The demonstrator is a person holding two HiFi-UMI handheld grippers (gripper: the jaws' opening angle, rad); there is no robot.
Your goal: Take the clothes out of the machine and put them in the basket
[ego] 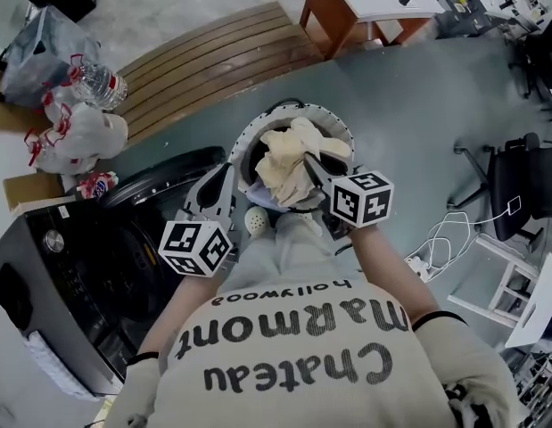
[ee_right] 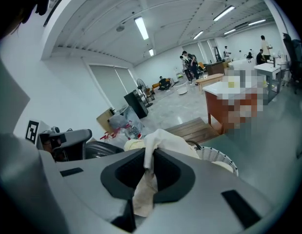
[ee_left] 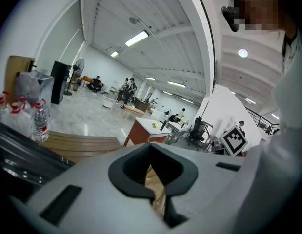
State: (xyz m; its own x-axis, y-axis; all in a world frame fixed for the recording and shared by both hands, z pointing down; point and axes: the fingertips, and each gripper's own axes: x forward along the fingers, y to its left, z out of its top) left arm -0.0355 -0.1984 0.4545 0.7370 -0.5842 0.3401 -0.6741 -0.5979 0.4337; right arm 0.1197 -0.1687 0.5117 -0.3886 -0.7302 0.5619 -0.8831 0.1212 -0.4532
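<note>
1. Clothes (ego: 286, 163): cream bundle heaped in the mouth of the white basket (ego: 329, 112), standing above its rim. Basket is just beside the dark machine (ego: 70, 283), which is on the person's left.
2. R tongs (ego: 309, 163) (ee_right: 147, 172): jaws clamped down on a fold of the clothes (ee_right: 163, 143). Cloth fills the slit btwn them, and the rest spills fwd over the tips toward the basket (ee_right: 216, 155).
3. L tongs (ego: 227, 171) (ee_left: 153, 172): jaws nearly together, only a thin slit left. A tan creased strip (ee_left: 155, 191) sits in that slit; it looks like cloth and seems pinched. In head view the tips are at the basket's left rim, next to the bundle.
4. Direction: both tongs point away from the person, converging on the basket. Bundle is bunched, w/ no clear long axis in head view. In right gripper view the pinched fold runs straight down thru the jaws, top end draped fwd.
5. Writing: shirt (ego: 293, 341) reads "Chateau Marmont" w/ "hollywood" beyond it, upside down in head view. Marker cubes (ego: 195, 246) (ego: 360, 197) show black-and-white squares, no letters. Water bottle (ego: 102, 86) has a label, too small to read.
</note>
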